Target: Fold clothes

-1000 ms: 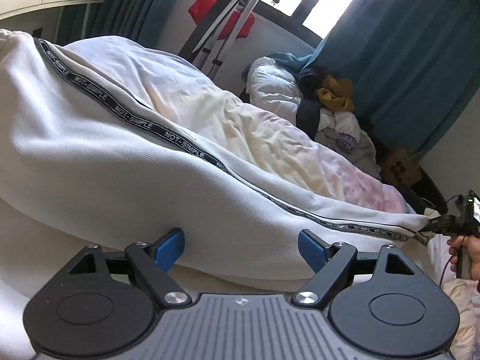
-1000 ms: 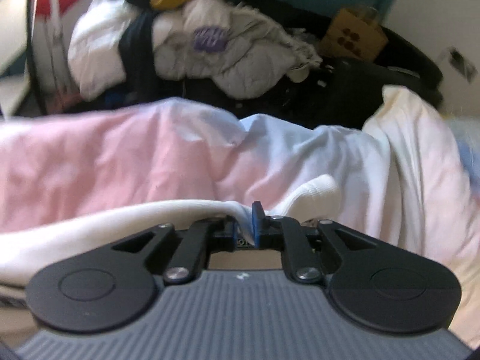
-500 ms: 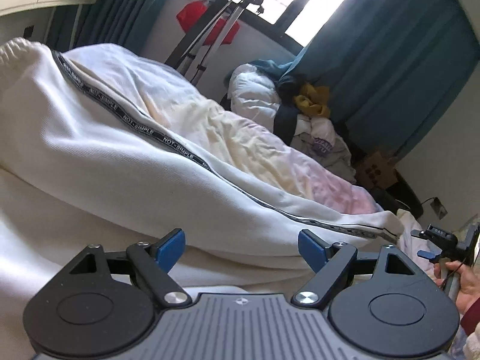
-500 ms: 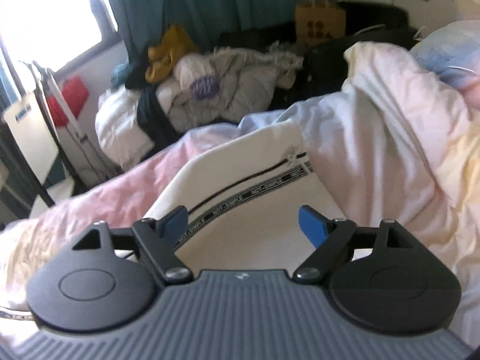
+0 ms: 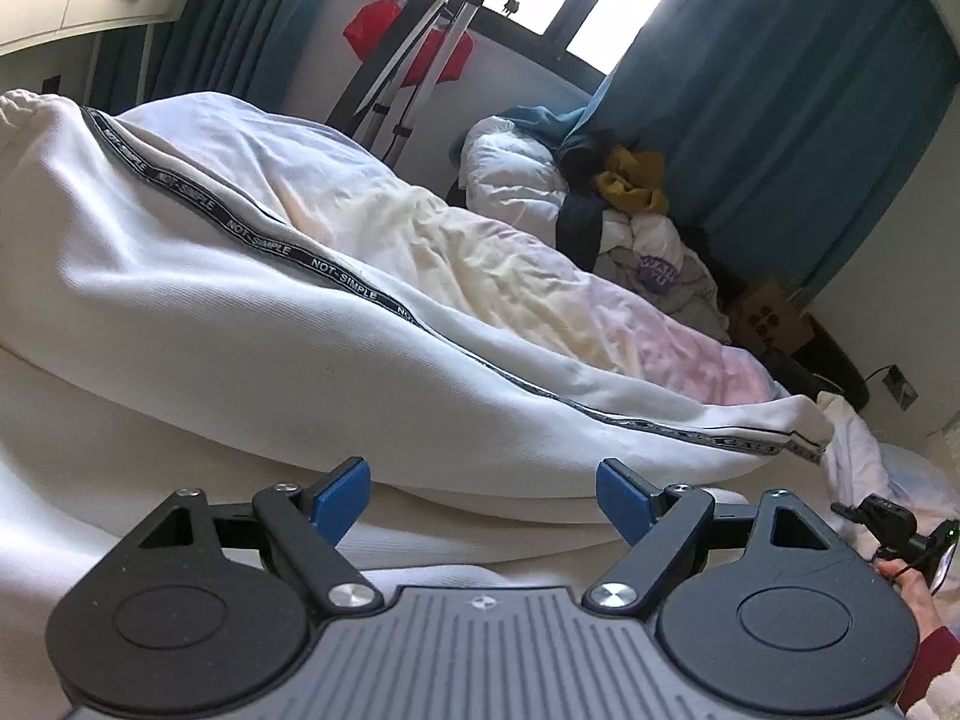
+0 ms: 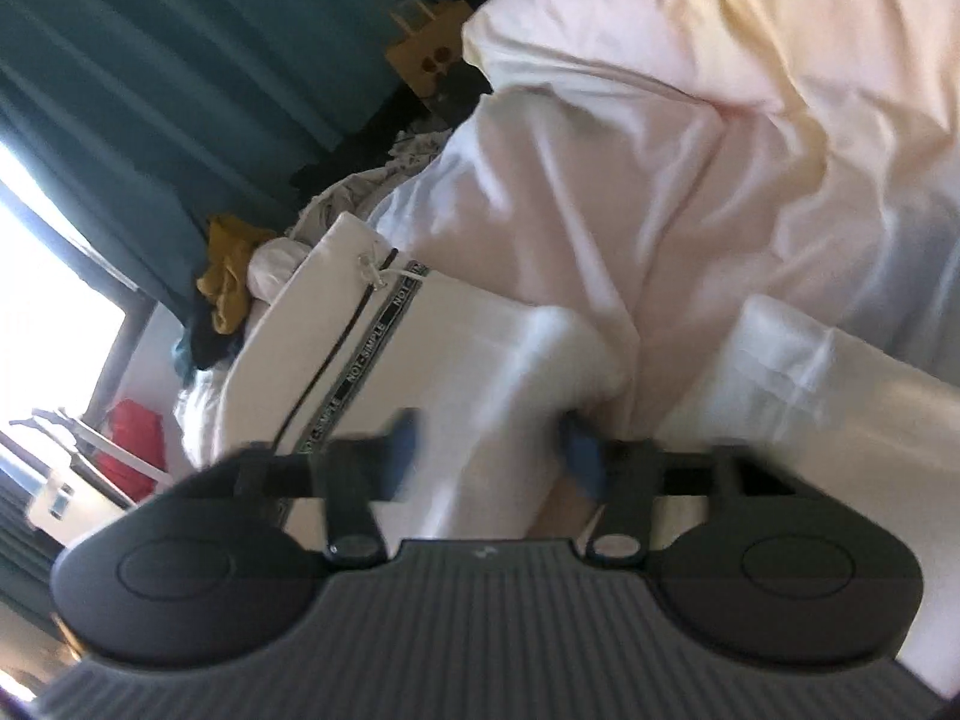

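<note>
White trousers (image 5: 252,348) with a black "NOT-SIMPLE" side stripe (image 5: 288,252) lie folded along their length across the bed. My left gripper (image 5: 480,495) is open and empty, low over the white cloth just in front of them. In the right wrist view, tilted and blurred, the trousers' hem end (image 6: 384,360) with its stripe (image 6: 384,324) lies ahead. My right gripper (image 6: 492,450) is open, its blue pads astride a fold of white cloth. It also shows at the left wrist view's right edge (image 5: 888,522).
A pale pink and yellow duvet (image 5: 540,300) covers the bed behind the trousers. A heap of clothes (image 5: 606,204) lies by the teal curtains (image 5: 780,90). A folded metal rack (image 5: 420,42) leans at the window. A cardboard box (image 5: 768,318) stands on the floor.
My right gripper let go of the trouser hem, opened, then rolled sideways and dropped close to the cloth. My left gripper stayed open, tilting slightly as the trousers settled flatter.
</note>
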